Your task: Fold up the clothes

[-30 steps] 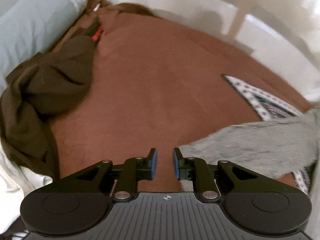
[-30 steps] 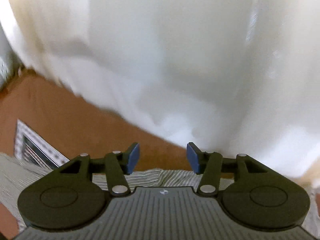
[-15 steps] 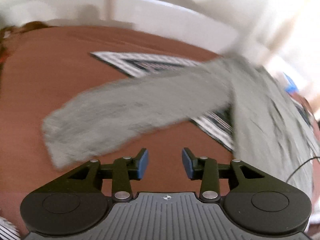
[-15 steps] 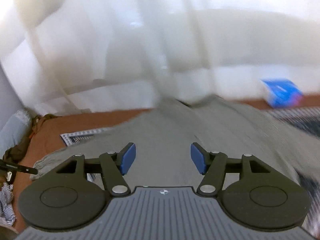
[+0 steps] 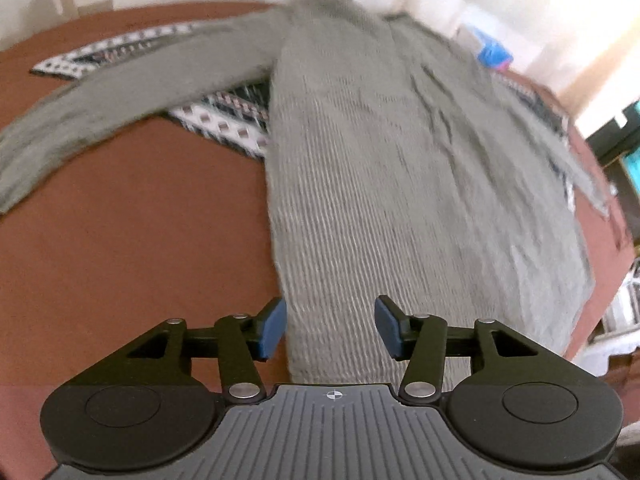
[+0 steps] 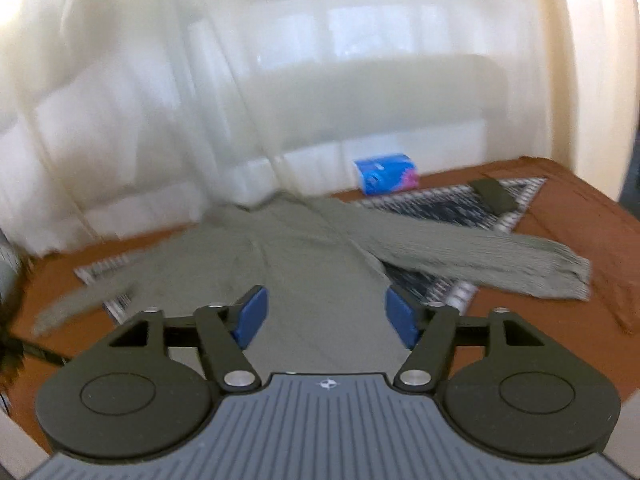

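Left claw [image 5: 331, 330] open, nothing between the pads, hovering over the near hem of the grey sweater [image 5: 400, 200]. Right claw [image 6: 326, 314] also spread wide and empty, above the same hem. Both frames blurred, so whether either touches the knit I can't tell.

Sweater lies flat on the brown bedcover [image 5: 120, 240], body running straight away from both claws, partly over a patterned cloth [image 5: 224, 120]. One sleeve [image 5: 100, 108] stretches out ahead-left of the left claw, the other sleeve [image 6: 500, 260] ahead-right of the right claw. Blue packet [image 6: 386, 174] far ahead, past the collar end.

Progress: looks like spread-out is done, no fold made yet. Sleeves and body folds all remain.

Pose: both claws low, pointing along the sweater's length toward the collar, tilted slightly down.
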`<act>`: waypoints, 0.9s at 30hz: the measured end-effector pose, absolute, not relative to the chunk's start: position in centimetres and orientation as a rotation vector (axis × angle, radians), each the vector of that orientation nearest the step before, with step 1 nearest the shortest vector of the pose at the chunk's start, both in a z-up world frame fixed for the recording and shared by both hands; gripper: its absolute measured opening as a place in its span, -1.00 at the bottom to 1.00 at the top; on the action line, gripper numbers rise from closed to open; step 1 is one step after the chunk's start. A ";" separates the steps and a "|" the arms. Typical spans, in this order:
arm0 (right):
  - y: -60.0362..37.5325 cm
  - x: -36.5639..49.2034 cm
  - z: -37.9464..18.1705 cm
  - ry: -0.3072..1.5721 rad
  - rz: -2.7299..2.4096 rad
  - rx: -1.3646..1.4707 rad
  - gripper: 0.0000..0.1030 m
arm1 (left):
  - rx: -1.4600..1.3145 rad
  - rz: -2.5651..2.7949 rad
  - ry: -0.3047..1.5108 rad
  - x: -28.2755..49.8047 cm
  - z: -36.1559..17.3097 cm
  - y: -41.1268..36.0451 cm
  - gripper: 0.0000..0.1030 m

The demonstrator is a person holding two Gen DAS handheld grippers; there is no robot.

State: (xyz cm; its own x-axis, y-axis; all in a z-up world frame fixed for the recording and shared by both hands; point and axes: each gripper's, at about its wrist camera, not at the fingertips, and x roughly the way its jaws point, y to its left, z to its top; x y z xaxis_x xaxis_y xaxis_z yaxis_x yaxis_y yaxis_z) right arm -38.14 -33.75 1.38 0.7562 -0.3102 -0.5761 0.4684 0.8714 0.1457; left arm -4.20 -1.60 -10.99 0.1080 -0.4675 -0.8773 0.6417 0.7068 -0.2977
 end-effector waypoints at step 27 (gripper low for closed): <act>-42.0 -39.7 -14.5 0.915 -0.334 0.589 -0.96 | 0.152 -0.654 1.230 -8.2 -12.9 -2.1 -1.00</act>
State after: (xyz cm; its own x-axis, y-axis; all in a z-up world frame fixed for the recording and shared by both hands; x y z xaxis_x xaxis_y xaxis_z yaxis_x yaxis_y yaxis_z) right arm -39.65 -42.00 -14.52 0.5748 -0.0250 -0.8179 0.5084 0.7942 0.3330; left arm -8.17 -2.12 -12.86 0.1786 -0.3806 -0.9073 0.5393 0.8092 -0.2333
